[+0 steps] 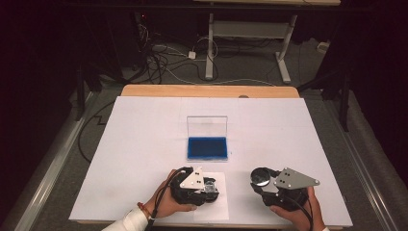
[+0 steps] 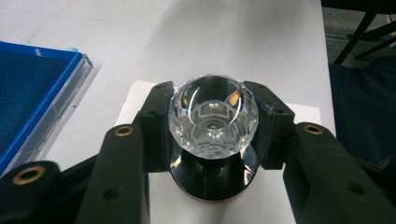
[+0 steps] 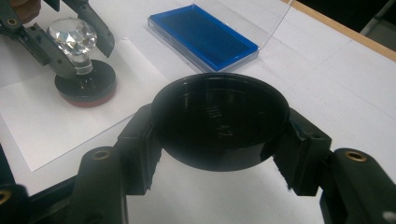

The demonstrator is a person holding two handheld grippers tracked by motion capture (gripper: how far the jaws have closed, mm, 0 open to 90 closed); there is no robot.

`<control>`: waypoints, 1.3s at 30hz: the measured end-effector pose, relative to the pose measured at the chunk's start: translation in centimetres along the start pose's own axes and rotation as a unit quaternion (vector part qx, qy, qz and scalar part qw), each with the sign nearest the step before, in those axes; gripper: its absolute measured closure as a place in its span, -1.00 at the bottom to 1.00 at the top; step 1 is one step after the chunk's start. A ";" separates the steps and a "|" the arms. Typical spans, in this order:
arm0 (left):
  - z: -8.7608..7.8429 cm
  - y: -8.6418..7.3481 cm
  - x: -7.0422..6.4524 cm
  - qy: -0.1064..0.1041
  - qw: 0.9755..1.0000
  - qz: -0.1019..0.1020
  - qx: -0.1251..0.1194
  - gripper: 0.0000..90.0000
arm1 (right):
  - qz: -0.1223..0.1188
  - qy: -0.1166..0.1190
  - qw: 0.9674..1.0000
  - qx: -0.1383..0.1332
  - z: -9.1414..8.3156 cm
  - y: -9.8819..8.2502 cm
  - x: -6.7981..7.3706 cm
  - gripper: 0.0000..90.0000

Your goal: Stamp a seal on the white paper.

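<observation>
Left hand-held gripper (image 1: 208, 186), right hand-held gripper (image 1: 260, 182) clamped.

Clear crystal stamp (image 2: 213, 116), black cap (image 3: 219, 123), blue pad (image 1: 207, 148).

Looks like a lab or a recording room. Beyond the left gripper (image 1: 208, 185), a wooden table (image 1: 207, 91) covered with white paper; farther behind, loose cables (image 1: 166, 60) on grey floor, a white desk frame (image 1: 250, 33), dark surroundings.
</observation>
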State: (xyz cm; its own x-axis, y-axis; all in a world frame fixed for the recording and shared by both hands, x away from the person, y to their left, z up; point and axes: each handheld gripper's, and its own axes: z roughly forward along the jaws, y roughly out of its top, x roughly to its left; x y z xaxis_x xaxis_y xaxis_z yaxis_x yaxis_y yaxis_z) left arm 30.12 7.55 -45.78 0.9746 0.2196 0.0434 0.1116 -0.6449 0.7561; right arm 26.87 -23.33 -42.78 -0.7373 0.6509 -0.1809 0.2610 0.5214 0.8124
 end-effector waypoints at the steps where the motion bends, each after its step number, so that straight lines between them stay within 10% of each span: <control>1: -0.1 0.1 0.0 0.001 1.000 -0.003 -0.003 0.21 | 0.000 -0.001 1.000 -0.001 0.0 0.0 0.0 -0.13; 18: -4.4 1.5 1.1 0.028 0.997 -0.018 -0.072 0.21 | 0.000 -0.001 1.000 -0.009 -0.1 0.3 0.1 -0.13; 39: -11.2 -0.4 3.5 0.108 0.984 -0.062 -0.127 0.21 | 0.005 0.002 1.000 -0.002 0.4 0.1 -0.1 -0.13</control>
State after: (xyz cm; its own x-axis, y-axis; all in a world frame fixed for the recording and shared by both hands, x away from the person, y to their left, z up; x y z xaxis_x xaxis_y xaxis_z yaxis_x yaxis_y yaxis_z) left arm 31.33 16.81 -38.66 0.8898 0.4528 0.0566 0.1486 -0.4047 0.9023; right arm 27.18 -23.14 -42.92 -0.7366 0.6545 -0.1706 0.2659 0.5122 0.8167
